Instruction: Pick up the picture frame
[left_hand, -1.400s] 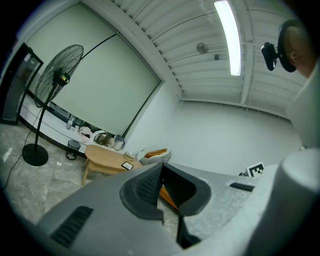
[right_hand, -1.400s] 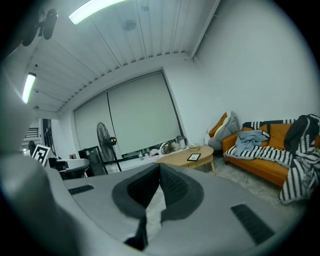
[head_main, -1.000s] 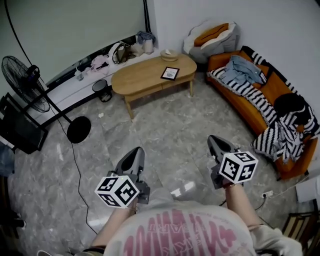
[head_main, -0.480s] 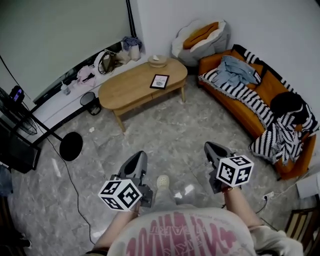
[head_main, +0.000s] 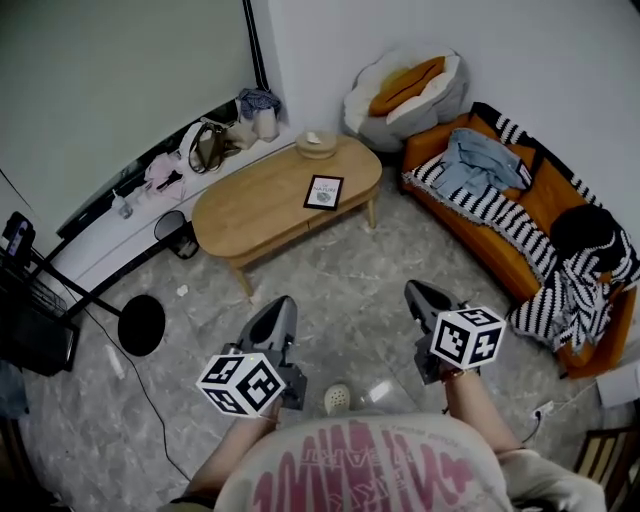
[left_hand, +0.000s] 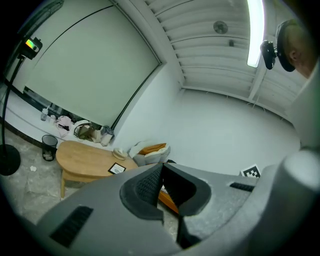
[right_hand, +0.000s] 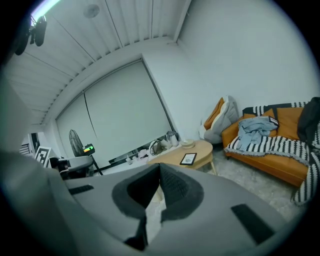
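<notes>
The coffee table (head_main: 255, 205) is pale, matt wood; the picture frame (head_main: 323, 192) on it has a dark border round a pale paper print. The floor (head_main: 340, 275) is glossy, veined stone tile. The sofa (head_main: 552, 178) looks like smooth orange leather, draped with striped cloth (head_main: 482, 200)

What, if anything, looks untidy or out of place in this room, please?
The sofa is cluttered: a crumpled blue garment lies on a rumpled striped blanket. The picture frame lies flat on the coffee table rather than standing. Nothing looks spilled or broken.
</notes>
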